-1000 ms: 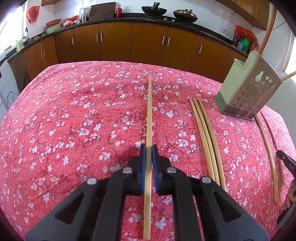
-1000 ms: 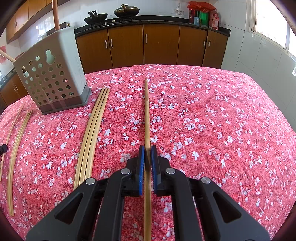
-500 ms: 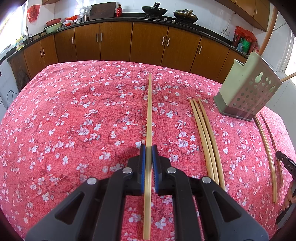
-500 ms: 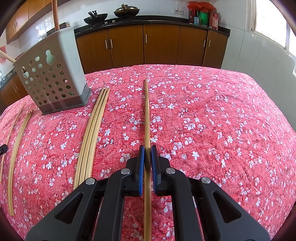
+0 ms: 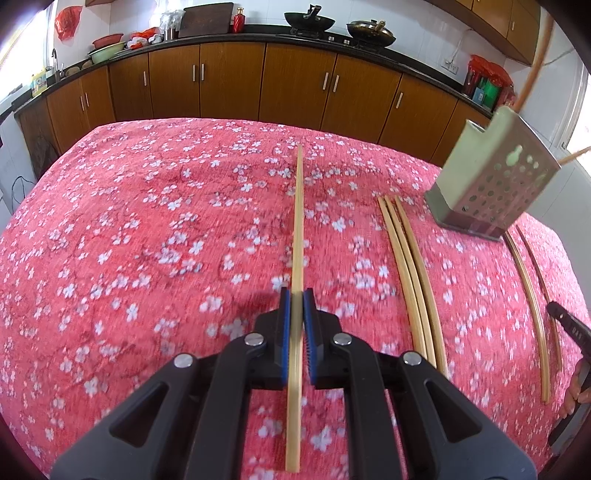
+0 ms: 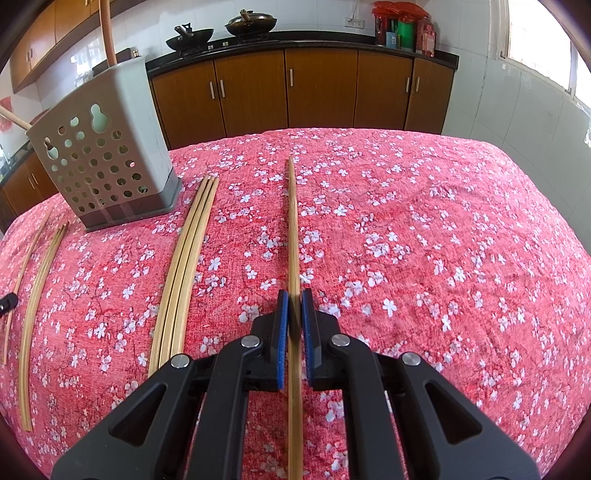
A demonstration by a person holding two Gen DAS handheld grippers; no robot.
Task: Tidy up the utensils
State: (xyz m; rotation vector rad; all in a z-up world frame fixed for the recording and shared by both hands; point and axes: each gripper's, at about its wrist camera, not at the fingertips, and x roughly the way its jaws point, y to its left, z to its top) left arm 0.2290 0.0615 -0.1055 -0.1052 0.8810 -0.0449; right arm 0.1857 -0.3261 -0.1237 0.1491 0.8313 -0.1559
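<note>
- A kitchen with brown wooden cabinets (image 5: 299, 85) lies behind a table under a red cloth with white blossoms (image 5: 147, 240).
- A pale green perforated plastic utensil holder (image 6: 105, 162) stands upright on the cloth, two sticks rising from it.
- Three pale bamboo chopsticks (image 6: 184, 266) lie bundled near its base; thinner ones (image 6: 37, 295) lie on its other side.
- The left gripper (image 5: 296, 306) is clamped on a single bamboo chopstick (image 5: 298, 229).
- The right gripper (image 6: 294, 306) pinches another bamboo chopstick (image 6: 293, 229).

Red floral tablecloth (image 5: 147, 229); brown cabinets (image 6: 321, 92); woks (image 5: 308, 16) on counter
</note>
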